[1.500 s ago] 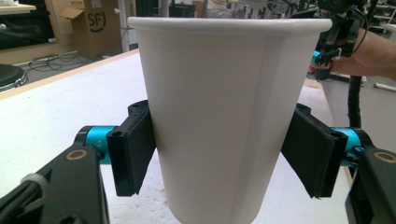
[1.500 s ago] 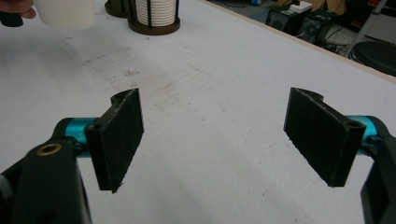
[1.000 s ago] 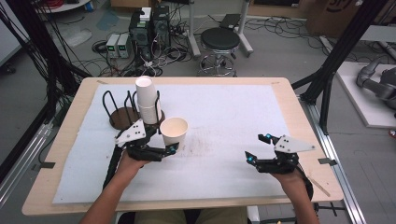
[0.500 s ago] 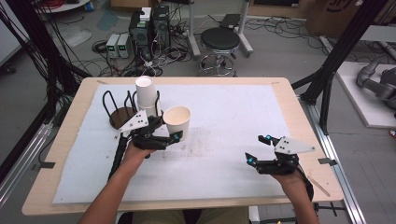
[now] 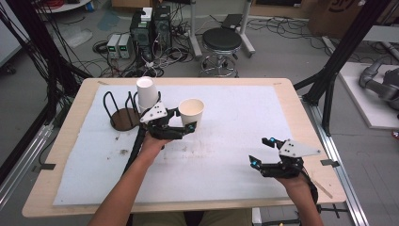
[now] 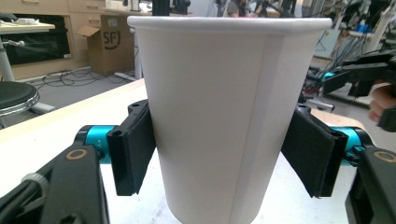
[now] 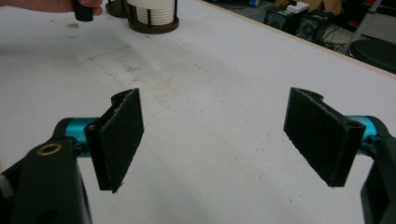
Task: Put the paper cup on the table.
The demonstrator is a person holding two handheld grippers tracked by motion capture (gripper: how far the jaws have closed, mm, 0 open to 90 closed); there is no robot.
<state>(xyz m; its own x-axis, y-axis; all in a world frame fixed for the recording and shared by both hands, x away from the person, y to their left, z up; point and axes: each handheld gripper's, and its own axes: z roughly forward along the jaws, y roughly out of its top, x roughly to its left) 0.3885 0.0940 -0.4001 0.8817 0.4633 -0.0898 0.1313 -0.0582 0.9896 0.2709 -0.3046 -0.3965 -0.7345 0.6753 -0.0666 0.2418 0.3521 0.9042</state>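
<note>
A white paper cup (image 5: 191,109) stands upright between the jaws of my left gripper (image 5: 185,121), which is shut on it left of the table's centre. In the left gripper view the cup (image 6: 219,116) is close up, with a black pad (image 6: 133,154) pressed on each side. A stack of upside-down white cups (image 5: 146,92) rises from a wire cup holder (image 5: 123,117) just left of that gripper. My right gripper (image 5: 259,150) hovers near the front right of the white mat (image 5: 235,117), open with nothing in it. Its pads (image 7: 119,135) stand wide apart over bare mat.
The holder with its cup stack (image 7: 153,16) sits at the far end of the mat in the right gripper view, beside the left hand (image 7: 60,4). Beyond the table's back edge are a black stool (image 5: 222,40) and computers with cables on the floor.
My left gripper has carried the cup away from the person and to the right, past the cup stack. The right gripper has stayed where it was, open.
</note>
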